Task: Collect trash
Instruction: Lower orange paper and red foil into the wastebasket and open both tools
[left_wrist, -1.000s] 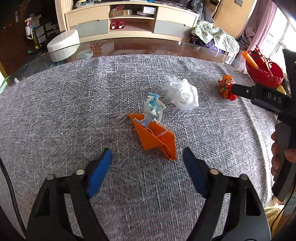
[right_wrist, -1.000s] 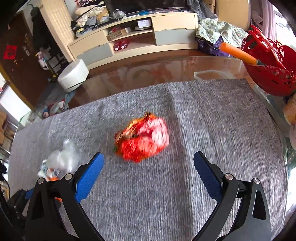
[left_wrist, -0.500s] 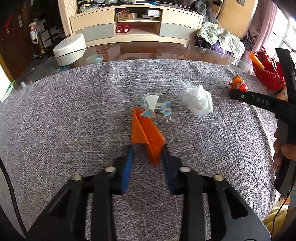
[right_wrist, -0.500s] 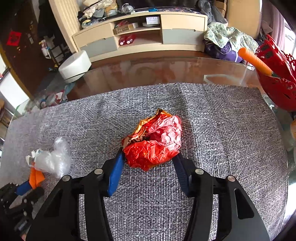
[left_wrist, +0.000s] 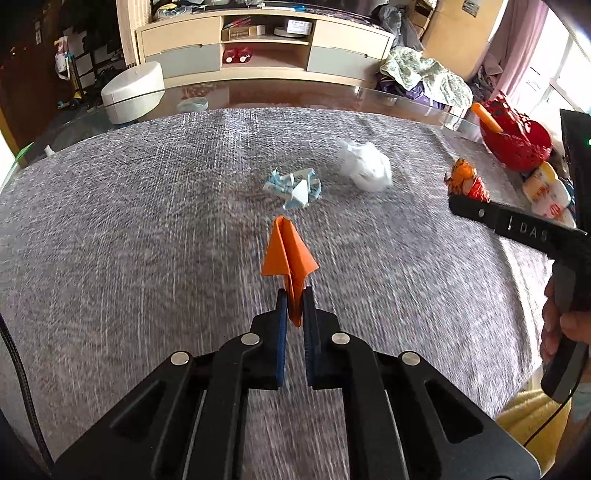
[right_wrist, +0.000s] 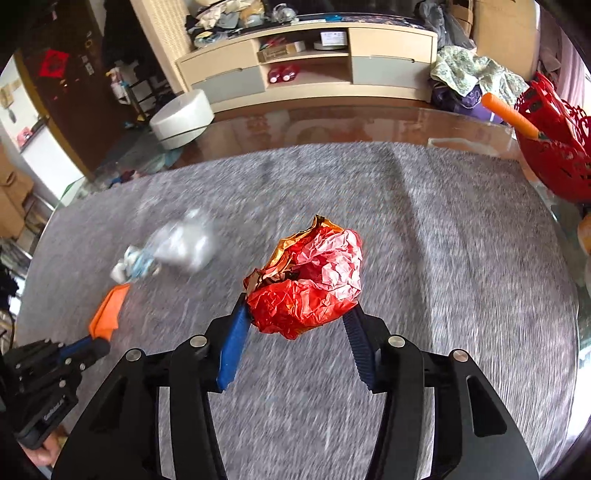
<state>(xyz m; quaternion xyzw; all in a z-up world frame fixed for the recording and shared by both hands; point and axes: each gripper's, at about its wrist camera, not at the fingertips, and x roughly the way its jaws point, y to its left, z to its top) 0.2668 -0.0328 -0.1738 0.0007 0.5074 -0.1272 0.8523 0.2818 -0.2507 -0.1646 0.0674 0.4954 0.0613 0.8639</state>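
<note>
- Left gripper (left_wrist: 294, 301): the jaws are clenched on the lower tip of the folded orange paper (left_wrist: 288, 254). The blue pads press the paper from both sides, with only a narrow gap between them.
- Folded orange paper: it stands up between the left fingertips and points away from the camera, over the grey woven tablecloth (left_wrist: 129, 240). In the right wrist view the same paper (right_wrist: 107, 314) shows at the far left, gripped at its lower end.
- Right gripper (right_wrist: 295, 317): the jaws are closed against both sides of the crumpled red wrapper (right_wrist: 310, 288). They stand wider apart than the left pair because of the wrapper's bulk.
- Crumpled red wrapper: it sits between the right fingertips, with gold foil showing at its upper left edge. Whether it touches the tablecloth cannot be told.
- Remaining trash on the tablecloth: a crumpled blue-and-white paper (left_wrist: 293, 184) lies just beyond the orange paper, and a white plastic wad (left_wrist: 365, 166) lies near it, to its right. Both are apart from the grippers.
- Background: a red basket (right_wrist: 554, 140) holding an orange-handled item stands at the table's right edge, on the bare glass table (right_wrist: 332, 125).
</note>
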